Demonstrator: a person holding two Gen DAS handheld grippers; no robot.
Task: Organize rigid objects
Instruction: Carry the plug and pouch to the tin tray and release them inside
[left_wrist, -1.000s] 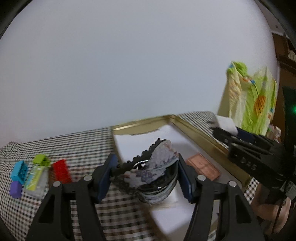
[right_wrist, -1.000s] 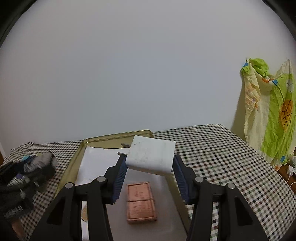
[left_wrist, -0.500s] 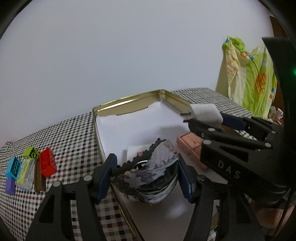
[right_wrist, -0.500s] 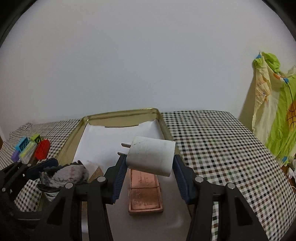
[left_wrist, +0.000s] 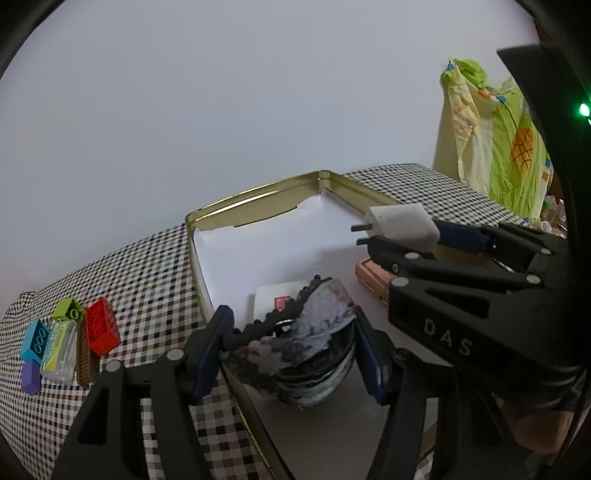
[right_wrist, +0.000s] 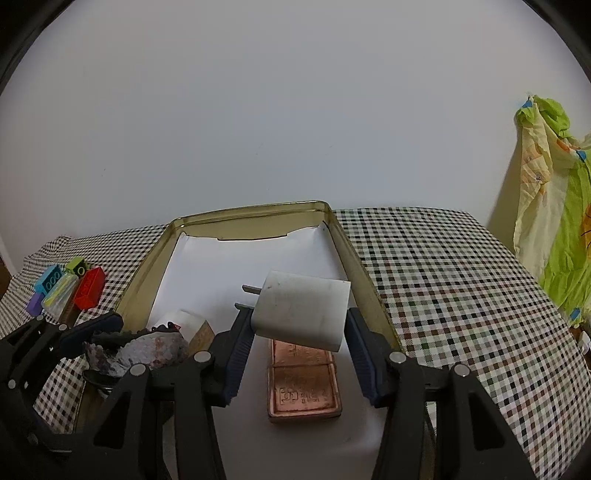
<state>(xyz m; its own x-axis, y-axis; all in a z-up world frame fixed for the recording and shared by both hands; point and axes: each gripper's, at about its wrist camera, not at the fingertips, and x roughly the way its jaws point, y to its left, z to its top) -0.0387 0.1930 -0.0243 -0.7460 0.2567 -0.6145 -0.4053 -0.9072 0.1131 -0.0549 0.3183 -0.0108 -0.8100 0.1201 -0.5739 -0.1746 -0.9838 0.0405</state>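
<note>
Both grippers hang over the gold tin (right_wrist: 343, 240) lined with white paper, each loaded: the left gripper (left_wrist: 291, 345) stands part open, its pads pressed on a hair claw clip (left_wrist: 295, 332) with a mottled grey shell, and the right gripper (right_wrist: 297, 332) stands part open, clamped on a white plug adapter (right_wrist: 301, 312) whose prongs point left. A copper-coloured case (right_wrist: 303, 384) lies on the tin floor directly under the adapter, and a small white box (right_wrist: 188, 323) sits just beyond the clip. I judge the main risk to be crowding: let go here, the adapter would land on the case and tip, the clip could knock the box, and the two grippers, near each other, could collide
</note>
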